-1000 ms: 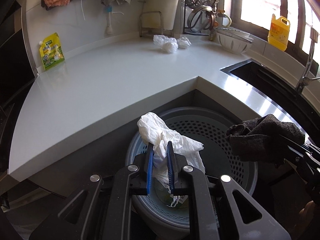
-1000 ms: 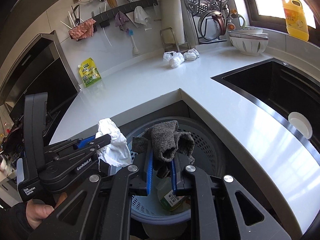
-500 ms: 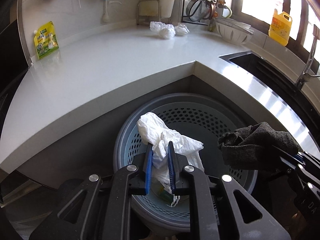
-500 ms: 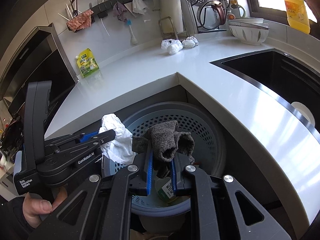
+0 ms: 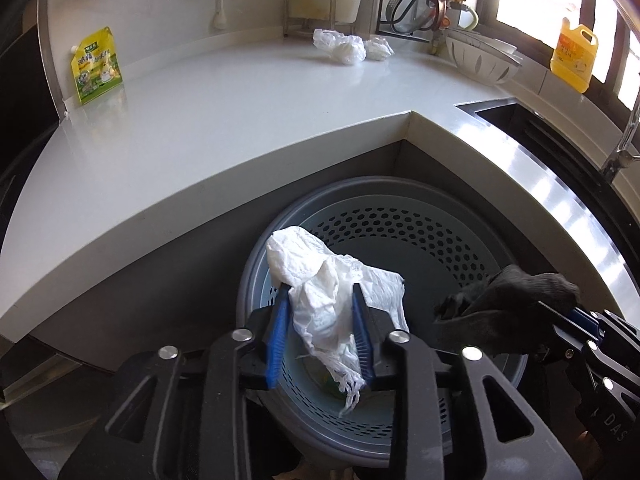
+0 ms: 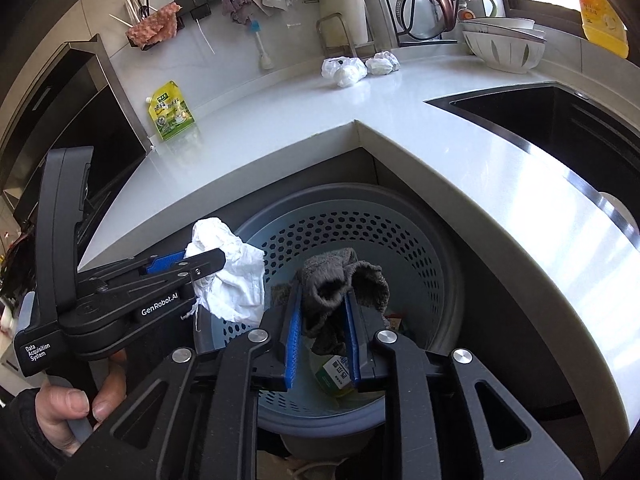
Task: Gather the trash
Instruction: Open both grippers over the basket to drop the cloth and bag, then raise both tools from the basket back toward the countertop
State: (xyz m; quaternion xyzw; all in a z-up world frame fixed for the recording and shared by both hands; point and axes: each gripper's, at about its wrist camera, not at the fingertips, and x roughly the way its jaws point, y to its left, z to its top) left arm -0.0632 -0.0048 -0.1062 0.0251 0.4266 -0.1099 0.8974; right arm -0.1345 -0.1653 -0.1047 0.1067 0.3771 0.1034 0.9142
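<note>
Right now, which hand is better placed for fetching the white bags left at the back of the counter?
Neither clearly. The left tool has crumpled paper between its opening jaws, the right tool a grey cloth, both over the bin. The white bags look equally far.

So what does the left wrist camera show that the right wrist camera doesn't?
Left wrist only: the sink faucet at the right edge, and the white crumpled tissue seen head-on between the left gripper and its opening jaws. Right wrist only: the hand holding the left gripper, the wall rack with the pink cloth, and the dark grey rag between the right gripper jaws, also opening. Both: the perforated bin, the green pouch, the white bags.
</note>
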